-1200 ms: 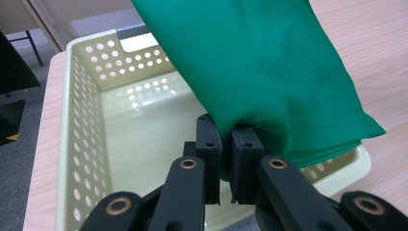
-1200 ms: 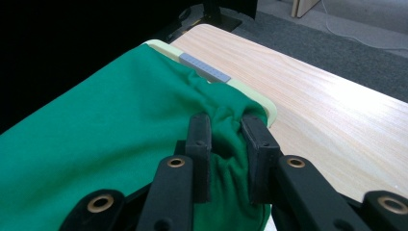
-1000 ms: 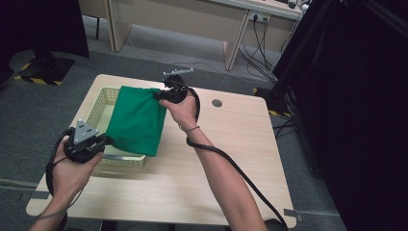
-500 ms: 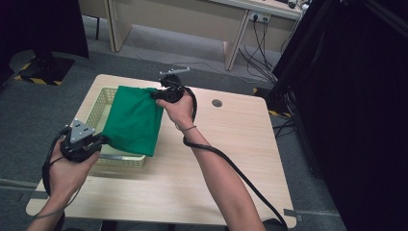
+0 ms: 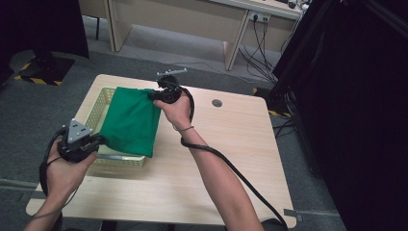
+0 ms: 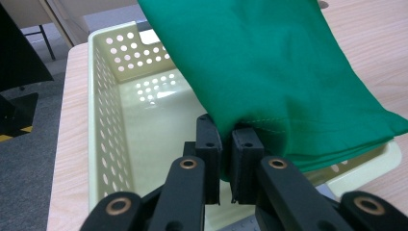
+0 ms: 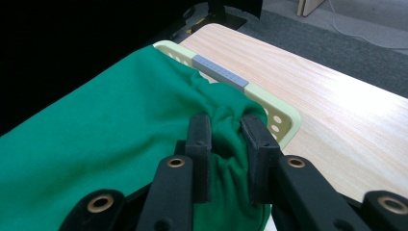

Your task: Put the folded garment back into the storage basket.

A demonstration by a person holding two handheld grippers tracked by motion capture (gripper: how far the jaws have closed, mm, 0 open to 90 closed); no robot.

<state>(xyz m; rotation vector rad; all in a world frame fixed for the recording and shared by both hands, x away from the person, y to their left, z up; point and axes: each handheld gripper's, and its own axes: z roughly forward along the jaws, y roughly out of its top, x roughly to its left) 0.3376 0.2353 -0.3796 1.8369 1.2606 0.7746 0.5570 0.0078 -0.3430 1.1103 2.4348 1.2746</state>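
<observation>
Left gripper (image 6: pixel 223 159) clamped on near hem of green cloth (image 5: pixel 131 120); right gripper (image 7: pixel 226 154) pinching a bunched far corner. Cloth hangs stretched between them over the perforated cream basket (image 5: pixel 103 103) on the wooden table (image 5: pixel 231 144). Looks light, limp, drapey; take it at hems or corners, mid-panel would sag. No readable labels or writing.

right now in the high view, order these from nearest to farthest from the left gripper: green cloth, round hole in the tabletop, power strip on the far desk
1. green cloth: pinched in the left gripper, over the basket.
2. round hole in the tabletop: far right part of the table.
3. power strip on the far desk: beyond the table, at the top.
</observation>
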